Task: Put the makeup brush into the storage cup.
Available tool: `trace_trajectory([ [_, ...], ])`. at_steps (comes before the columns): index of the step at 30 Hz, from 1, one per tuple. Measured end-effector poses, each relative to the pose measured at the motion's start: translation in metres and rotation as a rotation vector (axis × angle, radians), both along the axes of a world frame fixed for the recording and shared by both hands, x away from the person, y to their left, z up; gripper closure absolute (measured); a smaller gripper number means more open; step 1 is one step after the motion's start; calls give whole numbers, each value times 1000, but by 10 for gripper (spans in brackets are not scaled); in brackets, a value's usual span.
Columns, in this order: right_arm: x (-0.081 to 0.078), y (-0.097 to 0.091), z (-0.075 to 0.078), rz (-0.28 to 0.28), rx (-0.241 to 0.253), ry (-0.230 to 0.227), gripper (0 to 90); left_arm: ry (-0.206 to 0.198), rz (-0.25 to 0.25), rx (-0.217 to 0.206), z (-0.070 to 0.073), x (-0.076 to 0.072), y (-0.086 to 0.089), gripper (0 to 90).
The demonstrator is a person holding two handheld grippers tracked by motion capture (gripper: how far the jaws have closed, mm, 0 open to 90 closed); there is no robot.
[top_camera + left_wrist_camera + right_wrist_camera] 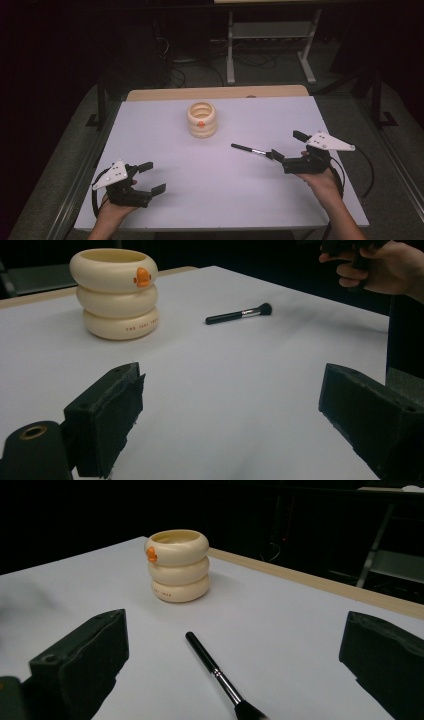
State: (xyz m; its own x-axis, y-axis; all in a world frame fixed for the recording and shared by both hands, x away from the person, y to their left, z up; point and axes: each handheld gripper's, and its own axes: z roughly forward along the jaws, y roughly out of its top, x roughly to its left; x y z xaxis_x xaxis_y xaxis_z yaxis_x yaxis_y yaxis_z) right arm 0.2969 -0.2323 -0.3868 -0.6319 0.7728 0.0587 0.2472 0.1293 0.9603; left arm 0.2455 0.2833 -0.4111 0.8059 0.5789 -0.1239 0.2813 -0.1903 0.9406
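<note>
Right gripper [286, 146] is the nearer one by far: the makeup brush [251, 150] lies flat on the white table [210, 200] just ahead of its fingertips, bristle end toward the jaws, handle tip pointing away toward the cream ringed cup [202, 120]. Long axis runs roughly along the gripper's reach direction, slightly skewed, so a grasp likely needs the jaws to straddle the ferrule or handle crosswise. Jaws are spread wide, nothing between them.

Left gripper [151, 178] sits well apart from the brush, also released and empty, resting low over the table at the near edge.

Right gripper view: brush [216, 672] lies between the two black jaws, bristles at the bottom edge nearest the fingers, handle running up and away toward the cup [178, 565]. It shows the alignment the high view can't.

Left gripper view: brush [239, 314] seen side-on far ahead, cup [116, 292] beyond the left jaw, with an orange duck-bill mark and small lettering; the other hand [385, 269] at top right.

Judgement: pick-up belongs to the right side.
</note>
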Motion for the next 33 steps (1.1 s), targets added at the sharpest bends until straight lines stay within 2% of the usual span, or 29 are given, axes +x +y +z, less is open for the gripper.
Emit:
trace_trajectory([
  [4, 2, 1, 0, 3, -8, -5, 0, -1, 0, -3, 0, 0, -1, 99],
  [10, 5, 2, 2, -3, 7, 9, 0, 0, 0, 0, 0, 0, 0, 100],
  [11, 6, 2, 2, 1, -1, -7, 0, 0, -1, 0, 0, 0, 0, 100],
  [33, 21, 6, 7, 1, 10, -10, 0, 4, -2, -6, 0, 0, -1, 100],
])
